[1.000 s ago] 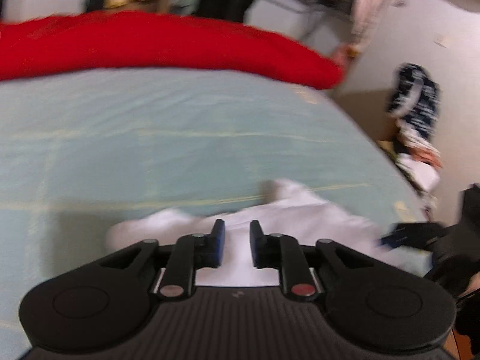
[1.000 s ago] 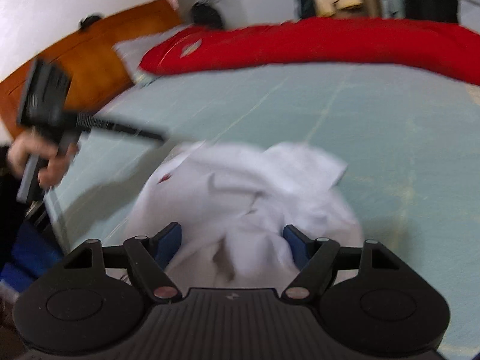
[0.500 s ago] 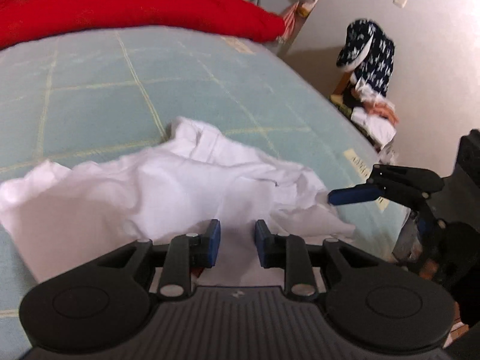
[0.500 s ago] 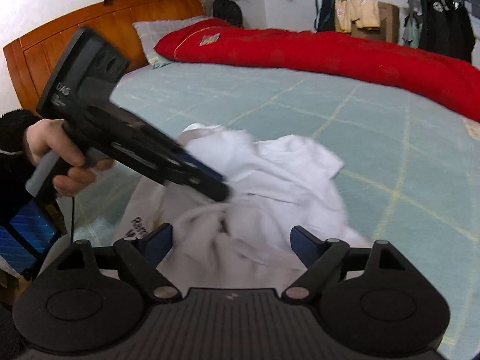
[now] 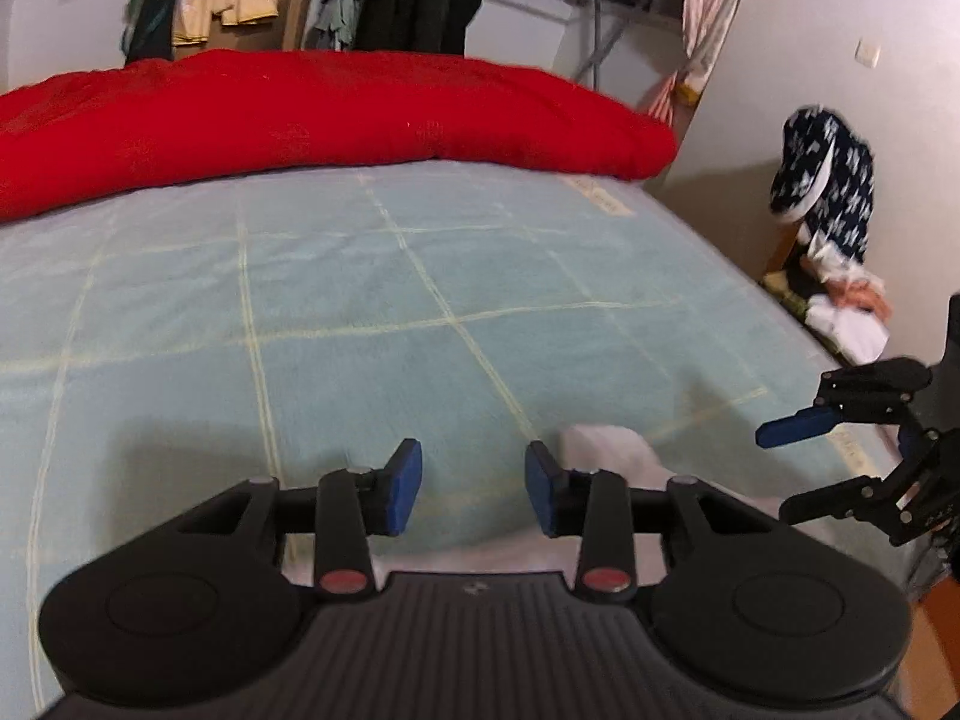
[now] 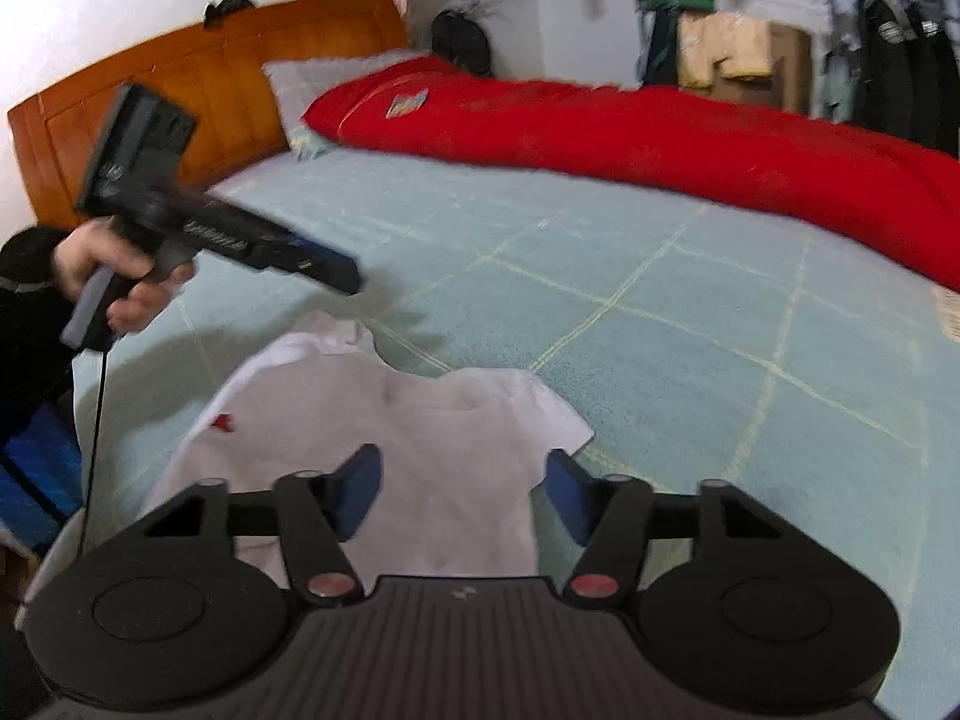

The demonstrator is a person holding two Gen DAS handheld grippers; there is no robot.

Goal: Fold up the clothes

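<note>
Here the white shirt lies spread, front up, on the near edge of the bed, collar pointing away and a small red mark on its left side. The left gripper hangs above the shirt's left side with its jaws opening and nothing between them; only a white corner of the shirt shows beside its right pad. The right gripper hovers over the shirt's lower middle, jaws closing, cloth below them but not pinched.

The step in hand looks like taking hold for the first fold. To do it well, each gripper should come down on an edge, not the middle: one at a shoulder or sleeve, the other at the hem on the same side, so the fold line runs straight. Pinch only the layer to be turned, and lift low, or the cloth may bunch.

The bed carries a pale blue sheet with thin yellow lines, flat and bare past the shirt. A red quilt lies along the far side, a wooden headboard at far left, and clothes hang on the far wall.
</note>
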